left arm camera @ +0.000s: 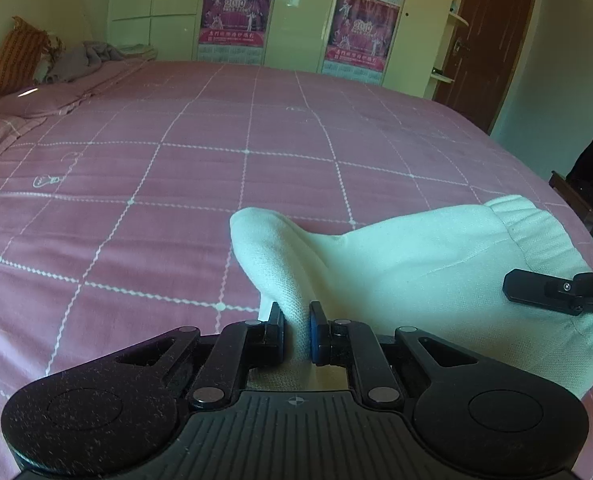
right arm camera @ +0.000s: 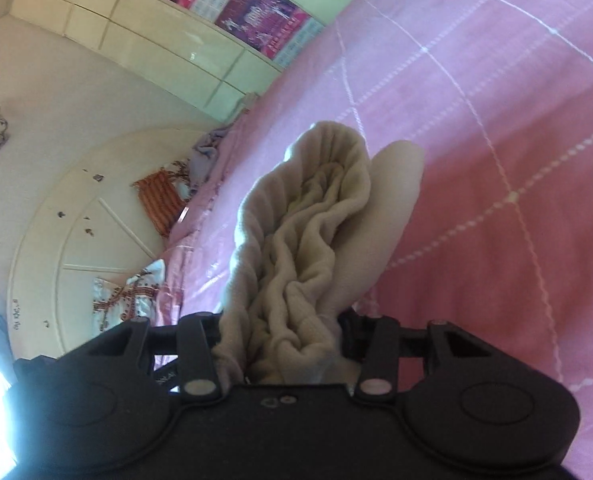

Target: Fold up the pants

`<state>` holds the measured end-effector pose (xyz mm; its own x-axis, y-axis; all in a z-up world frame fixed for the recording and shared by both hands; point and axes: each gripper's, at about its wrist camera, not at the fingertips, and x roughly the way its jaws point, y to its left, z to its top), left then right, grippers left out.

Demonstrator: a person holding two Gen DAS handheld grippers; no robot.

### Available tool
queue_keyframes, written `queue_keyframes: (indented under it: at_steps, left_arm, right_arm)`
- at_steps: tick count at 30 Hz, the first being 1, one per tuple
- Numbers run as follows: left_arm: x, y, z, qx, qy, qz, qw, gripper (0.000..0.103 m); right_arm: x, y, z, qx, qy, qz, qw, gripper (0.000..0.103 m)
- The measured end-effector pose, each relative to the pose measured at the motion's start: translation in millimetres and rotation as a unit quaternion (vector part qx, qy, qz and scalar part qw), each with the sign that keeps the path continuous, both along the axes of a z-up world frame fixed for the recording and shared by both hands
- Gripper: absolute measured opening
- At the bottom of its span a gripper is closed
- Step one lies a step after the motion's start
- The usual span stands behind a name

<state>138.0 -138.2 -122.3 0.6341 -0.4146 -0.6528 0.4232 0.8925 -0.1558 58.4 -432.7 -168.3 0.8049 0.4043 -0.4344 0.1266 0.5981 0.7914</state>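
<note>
Room: a bedroom, with pale wardrobe doors (left arm camera: 168,12) carrying two pink posters (left arm camera: 236,12) far ahead of the left gripper, and a brown door (left arm camera: 492,40) off to its right.
Bed: a pink sheet with a white grid (left arm camera: 176,168) spreads out ahead of and beneath both grippers; pillows and a crumpled grey blanket (left arm camera: 92,54) sit at the far left end.
Pants: the cream pants (left arm camera: 416,264) hang just ahead of the left gripper and run off to its right, with the gathered elastic waistband (left arm camera: 528,220) at the far right. From the right wrist view the same waistband (right arm camera: 296,248) bunches up directly in front of the fingers.
Left gripper: the left gripper (left arm camera: 296,334) is clenched on a raised fold of the cloth, which stands up between its blue-padded fingers.
Right gripper: the right gripper (right arm camera: 280,344) is stuffed with bunched waistband; its fingertips are buried in fabric, so it looks closed on the cloth, though the pads themselves are hidden.
Risk: the right-hand grab seems thick and uneven, so some layers could slip out as the pants are carried, leaving a crooked fold. The left pinch appears narrow; a sharp tug might pull that fold free.
</note>
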Motion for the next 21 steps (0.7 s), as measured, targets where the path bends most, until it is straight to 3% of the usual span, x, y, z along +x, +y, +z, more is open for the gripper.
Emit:
queue_keyframes:
  at_steps: [7,15,21]
  left_arm:
    - [20.6,-3.3,10.6,-0.026,0.006,0.022,0.9994,0.012]
    - [76.0,-16.0,40.6,-0.065,-0.026,0.061,0.9957,0.012]
    - [118.2,-38.5,31.6,-0.052,-0.029,0.076,0.9953,0.012]
  right_arm:
    - [18.4,4.3,23.9,-0.012,-0.028,0.007,1.0,0.046]
    - [58.1,-6.8,56.9,-0.027,-0.076,0.011,0.997,0.046]
    - [98.3,-26.0,69.9,-0.045,-0.1,0.012,0.994,0.046]
